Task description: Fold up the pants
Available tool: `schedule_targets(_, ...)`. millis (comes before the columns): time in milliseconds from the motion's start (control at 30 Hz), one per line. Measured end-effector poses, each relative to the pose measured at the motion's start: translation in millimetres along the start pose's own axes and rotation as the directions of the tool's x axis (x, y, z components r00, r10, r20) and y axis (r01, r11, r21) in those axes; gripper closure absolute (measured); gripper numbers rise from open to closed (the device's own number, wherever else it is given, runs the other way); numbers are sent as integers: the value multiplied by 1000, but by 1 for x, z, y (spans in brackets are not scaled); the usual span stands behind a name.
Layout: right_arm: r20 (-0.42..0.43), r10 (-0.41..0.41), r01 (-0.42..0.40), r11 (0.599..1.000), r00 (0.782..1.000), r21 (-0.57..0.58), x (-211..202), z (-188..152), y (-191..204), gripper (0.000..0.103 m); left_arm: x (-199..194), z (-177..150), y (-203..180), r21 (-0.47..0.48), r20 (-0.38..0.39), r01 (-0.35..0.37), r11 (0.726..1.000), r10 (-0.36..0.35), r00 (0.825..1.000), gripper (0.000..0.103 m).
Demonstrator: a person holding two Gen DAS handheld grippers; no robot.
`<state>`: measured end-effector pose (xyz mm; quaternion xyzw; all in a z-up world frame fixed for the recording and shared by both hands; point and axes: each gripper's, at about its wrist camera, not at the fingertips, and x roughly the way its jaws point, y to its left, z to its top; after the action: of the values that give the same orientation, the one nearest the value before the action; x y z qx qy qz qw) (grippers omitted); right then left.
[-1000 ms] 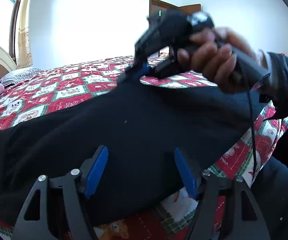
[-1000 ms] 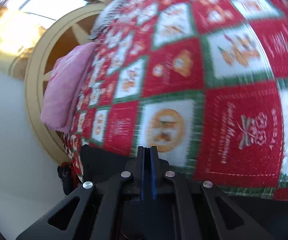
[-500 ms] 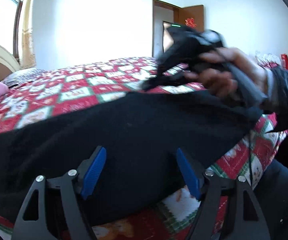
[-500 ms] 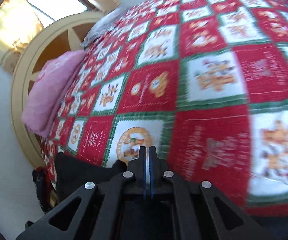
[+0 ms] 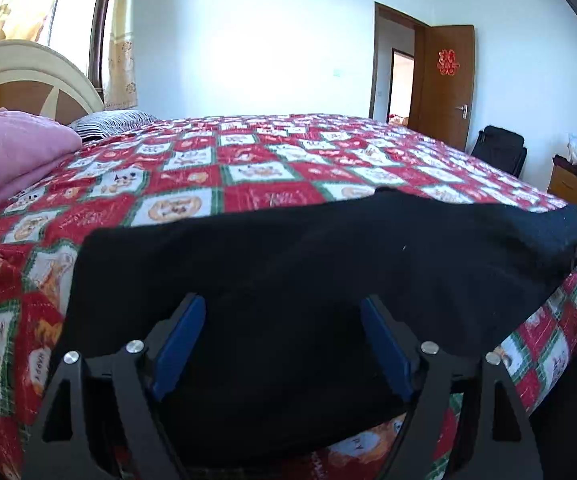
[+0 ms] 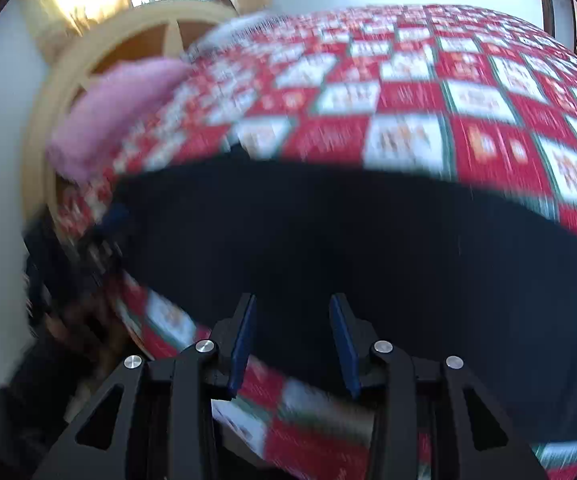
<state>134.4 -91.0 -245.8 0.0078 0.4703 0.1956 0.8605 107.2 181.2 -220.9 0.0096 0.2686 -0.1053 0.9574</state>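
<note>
One pair of black pants [image 5: 296, 264] lies flat across the near edge of the bed, folded into a broad dark band on one red, white and green patchwork quilt [image 5: 248, 168]. One long edge of the band runs along the quilt's near border, with a strip of quilt showing below it at the right.

Left gripper [image 5: 282, 344]: two blue pads set wide apart, jaws just been opening further. Pants cloth shows between them, but the pads do not press on it. Its fingers frame the near part of the band.

Right gripper [image 6: 292, 344]: two blue pads, a moderate gap, jaws just been opening from a closed pinch. Nothing is clamped; the pants [image 6: 348, 248] and a strip of quilt [image 6: 488, 120] show through the gap. This view is motion-blurred, so whether the tips touch cloth cannot be told.

Count of the rest: one pink blanket [image 5: 12, 156] bunched at the left by one cream headboard [image 5: 28, 68]; one striped pillow [image 5: 112, 122] beyond it; one brown door [image 5: 446, 88] open at the far wall, bearing one red ornament [image 5: 447, 62]; one dark chair [image 5: 502, 148] beside it.
</note>
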Motion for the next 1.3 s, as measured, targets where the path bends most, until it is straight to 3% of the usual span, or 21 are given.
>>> schedule_targets(67, 54, -26, 28, 999, 998, -38, -1, -10, 6, 63, 0, 0, -4, 23, -10, -18, 1000, 18, 1000, 20)
schedule_targets(133, 47, -54, 57, 997, 997, -58, -4, -10, 13, 63, -9, 3, -5, -10, -22, 0, 1000, 0, 1000, 20)
schedule_targets(267, 97, 7, 1, 997, 995, -79, -19, -7, 22, 63, -22, 10, -17, 10, 18, 24, 1000, -24, 1000, 13)
schedule_targets(367, -11, 4, -5, 994, 1000, -110, 7, -10, 31, 63, -12, 5, -21, 0, -15, 39, 999, -39, 999, 9)
schedule_targets(433, 11, -38, 39, 987, 999, -158, 13, -15, 37, 63, -5, -1, -21, -11, -48, 33, 999, -34, 998, 9)
schedule_targets(533, 32, -6, 10, 990, 999, -139, 1, -14, 34, 63, -11, -2, -21, 7, -39, 16, 1000, -15, 999, 9)
schedule_targets(600, 67, 15, -9, 996, 998, -86, -17, -12, 15, 63, -17, 2, -16, -8, -24, -1, 1000, 1, 1000, 9)
schedule_targets(800, 163, -137, 117, 986, 977, 122, -75, -9, -70, 63, -13, 6, 2, -34, -39, -79, 996, 78, 996, 9)
schedule_targets(933, 174, -297, 247, 933, 939, 261, -104, -9, -135, 63, -7, 0, 7, -31, -48, -89, 996, 87, 995, 9)
schedule_targets(1000, 123, -382, 324, 885, 916, 335, -110, -10, -167, 63, -5, -1, 0, 8, -55, -106, 994, 106, 993, 6)
schedule_targets(1067, 62, -382, 332, 863, 922, 381, -105, -13, -197, 63, -6, 2, -5, 1, -54, -91, 996, 91, 994, 6)
schedule_targets(1133, 85, -362, 303, 870, 928, 390, -105, -11, -205, 63, -9, 9, -9, -9, -41, -68, 998, 67, 997, 6)
schedule_targets(1300, 134, -370, 298, 876, 919, 379, -114, -7, -197, 63, -12, 30, -44, 64, -1, -19, 998, 19, 1000, 6)
